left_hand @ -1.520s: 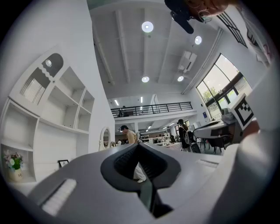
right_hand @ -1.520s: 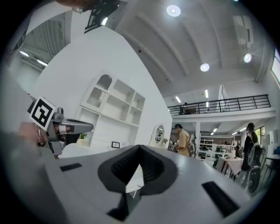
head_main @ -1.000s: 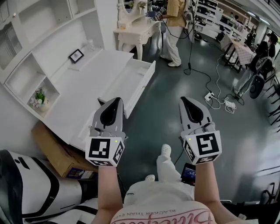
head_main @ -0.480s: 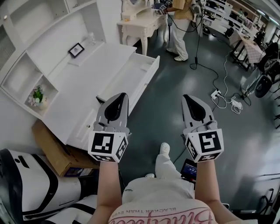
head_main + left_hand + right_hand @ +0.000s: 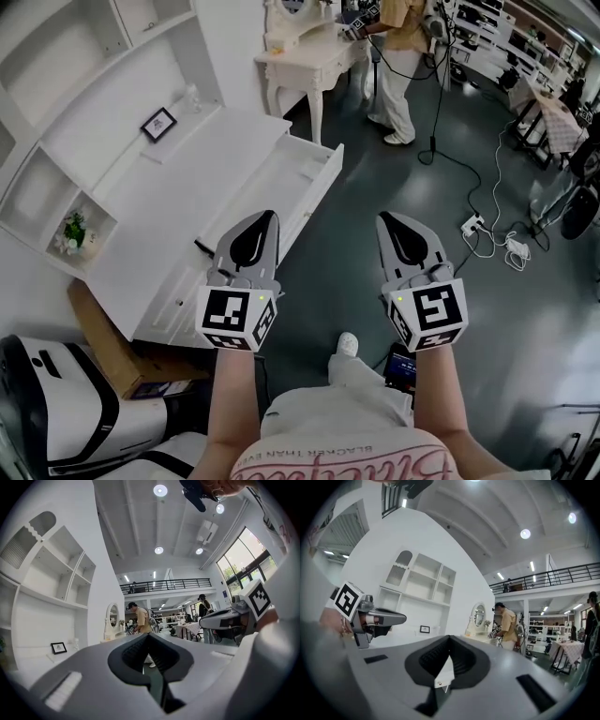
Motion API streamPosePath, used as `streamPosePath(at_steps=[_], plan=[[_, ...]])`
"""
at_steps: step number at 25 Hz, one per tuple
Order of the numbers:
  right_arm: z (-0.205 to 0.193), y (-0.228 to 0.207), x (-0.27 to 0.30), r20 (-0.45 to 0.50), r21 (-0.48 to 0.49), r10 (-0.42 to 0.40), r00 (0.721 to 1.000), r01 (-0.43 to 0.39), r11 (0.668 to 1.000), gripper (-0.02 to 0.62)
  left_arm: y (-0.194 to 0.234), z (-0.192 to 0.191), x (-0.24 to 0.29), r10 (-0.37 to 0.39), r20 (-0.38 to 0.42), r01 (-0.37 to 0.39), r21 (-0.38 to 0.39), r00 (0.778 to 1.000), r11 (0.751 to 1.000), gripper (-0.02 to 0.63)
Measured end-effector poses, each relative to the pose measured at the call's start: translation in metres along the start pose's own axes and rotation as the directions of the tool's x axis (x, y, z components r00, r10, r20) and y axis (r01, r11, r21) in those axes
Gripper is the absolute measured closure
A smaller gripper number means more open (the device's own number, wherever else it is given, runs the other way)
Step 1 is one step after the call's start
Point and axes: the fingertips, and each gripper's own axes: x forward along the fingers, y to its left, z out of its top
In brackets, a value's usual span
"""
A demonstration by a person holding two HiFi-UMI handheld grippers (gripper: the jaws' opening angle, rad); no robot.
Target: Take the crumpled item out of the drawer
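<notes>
The left gripper [image 5: 269, 216] and right gripper [image 5: 382, 218] hover near the drawer [image 5: 279, 181].

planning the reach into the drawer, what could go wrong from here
1. The left gripper and right gripper are both shut and empty, short of the open drawer; going in shut would likely shove the item, not grasp it.
2. No crumpled item can be made out in the drawer from the head view, so the reach may start blind.
</notes>
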Motion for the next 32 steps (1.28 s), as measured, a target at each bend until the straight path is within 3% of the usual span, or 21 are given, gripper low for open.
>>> streamPosePath(at_steps=[13,25,32], plan=[[-0.045,-0.085,0.072,-0.037,0.050,0.091,0.995,-0.089,0.995,0.589,-0.004,-0.031,0.119,0.062,-0.076,-0.064,-0.028,0.995,0.998,0.595],[-0.091,-0.085,0.111,-0.125,0.075,0.153,0.980,-0.144,0.987,0.589,0.012,-0.075,0.149,0.077,-0.167,-0.089,-0.065,0.983,0.994,0.595],[-0.119,-0.094,0.153,-0.185,0.077,0.162,0.969,-0.151,0.986,0.589,0.028,-0.104,0.189,0.008,-0.198,-0.037,-0.142,0.980,0.989,0.595]])
